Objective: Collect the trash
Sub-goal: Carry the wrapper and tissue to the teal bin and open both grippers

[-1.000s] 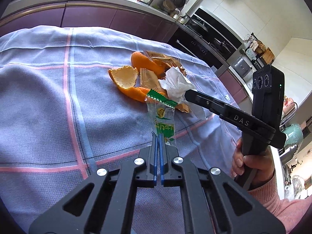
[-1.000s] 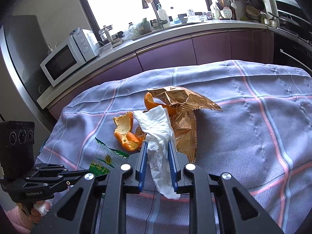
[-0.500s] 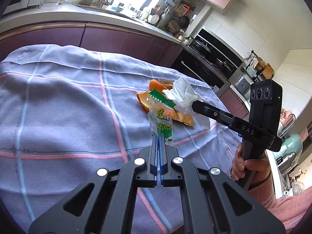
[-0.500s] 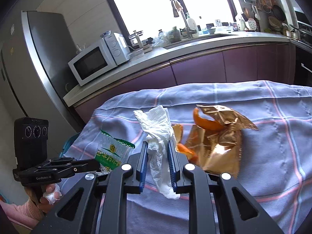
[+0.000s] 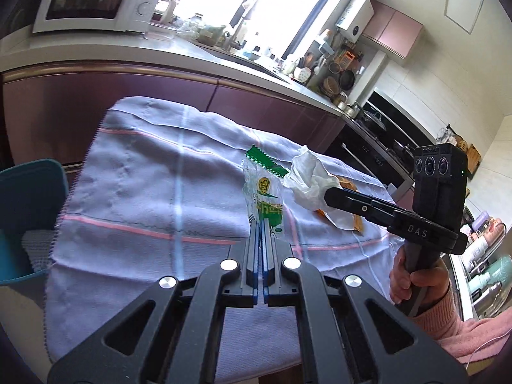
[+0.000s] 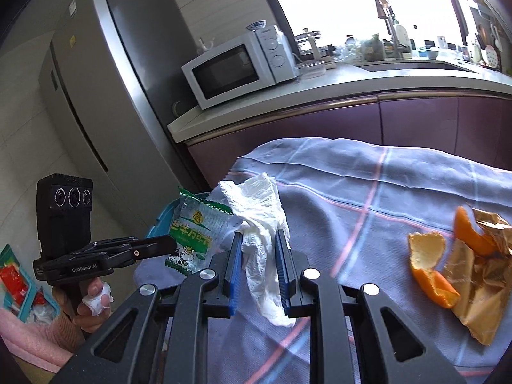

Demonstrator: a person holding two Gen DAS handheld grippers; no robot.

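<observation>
My left gripper (image 5: 262, 224) is shut on a clear and green snack wrapper (image 5: 260, 192), which it holds above the blue checked tablecloth (image 5: 144, 192). The same wrapper (image 6: 193, 233) hangs from the left gripper (image 6: 172, 244) in the right wrist view. My right gripper (image 6: 257, 238) is shut on a crumpled white tissue (image 6: 259, 211), also seen as the tissue (image 5: 308, 179) in the left wrist view. Orange peels (image 6: 427, 256) and a gold foil wrapper (image 6: 476, 288) lie on the cloth at the right. A teal bin (image 5: 28, 217) stands beside the table's left end.
A purple kitchen counter with a white microwave (image 6: 236, 67) runs behind the table. A grey fridge (image 6: 105, 80) stands at the left. A person's hand (image 5: 419, 281) in a pink sleeve holds the right gripper's handle.
Both grippers have lifted their trash off the pile and swung left along the table. The peels and foil wrapper stay behind on the cloth, and the teal bin has come into view.
</observation>
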